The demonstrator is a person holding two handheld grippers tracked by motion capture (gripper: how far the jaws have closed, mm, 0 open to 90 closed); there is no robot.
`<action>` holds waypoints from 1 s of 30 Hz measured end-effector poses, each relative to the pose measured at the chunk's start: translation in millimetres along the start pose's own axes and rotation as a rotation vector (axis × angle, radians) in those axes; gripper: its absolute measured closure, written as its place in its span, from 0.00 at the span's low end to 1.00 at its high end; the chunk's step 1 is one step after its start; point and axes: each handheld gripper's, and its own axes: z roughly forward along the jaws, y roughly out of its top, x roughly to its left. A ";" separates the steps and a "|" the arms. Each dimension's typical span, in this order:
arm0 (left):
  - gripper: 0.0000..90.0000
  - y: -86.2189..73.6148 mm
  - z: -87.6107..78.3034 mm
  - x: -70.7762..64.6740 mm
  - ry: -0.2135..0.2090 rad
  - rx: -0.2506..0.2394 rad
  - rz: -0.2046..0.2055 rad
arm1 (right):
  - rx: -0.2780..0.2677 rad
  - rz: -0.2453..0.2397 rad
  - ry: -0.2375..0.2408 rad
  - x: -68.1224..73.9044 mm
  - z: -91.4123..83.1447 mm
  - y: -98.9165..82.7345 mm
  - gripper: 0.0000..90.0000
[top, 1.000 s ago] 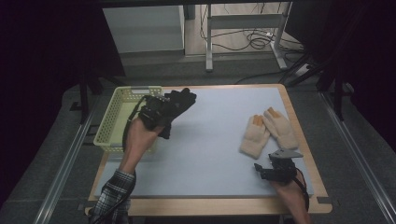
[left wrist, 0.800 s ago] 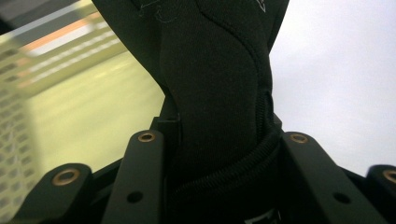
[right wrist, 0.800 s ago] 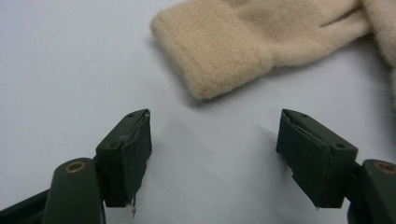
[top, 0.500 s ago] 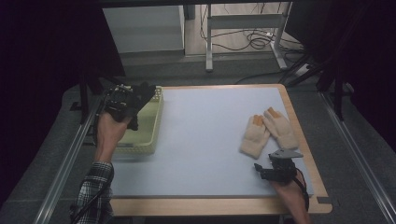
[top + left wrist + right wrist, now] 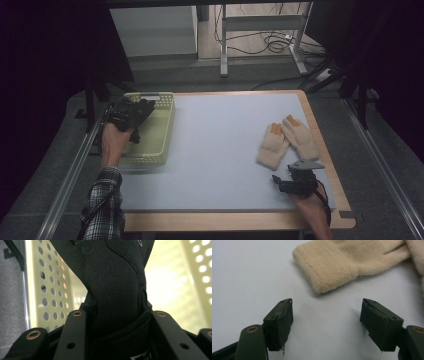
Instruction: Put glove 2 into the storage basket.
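Over the yellow basket (image 5: pixel 150 131), the left tongs (image 5: pixel 134 114) pinch a black glove (image 5: pixel 115 290). Let go too near the rim, it could flop out. Right tongs (image 5: pixel 325 325) rest spread by 2 tan gloves (image 5: pixel 287 140).

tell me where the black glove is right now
In the high view the black glove is at the table's left side, clamped in the left gripper over the yellow-green basket, far from the two beige gloves at the right.
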 end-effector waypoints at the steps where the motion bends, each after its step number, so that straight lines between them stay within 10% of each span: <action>1: 0.71 0.2 4.4 0.9 0.000 0.014 0.001 | 0.000 0.000 0.000 0.0 0.0 0.0 0.29; 10: 0.65 0.4 29.7 15.4 0.049 0.100 -0.020 | 0.000 0.000 0.000 0.0 0.0 0.0 0.29; 18: 0.17 1.0 28.9 2.8 0.058 0.175 0.056 | 0.000 0.000 0.001 0.0 0.0 0.0 0.29; 30: 0.04 -8.8 -30.7 5.7 -0.116 -0.057 0.075 | 0.000 0.000 0.000 0.2 0.0 -0.1 0.29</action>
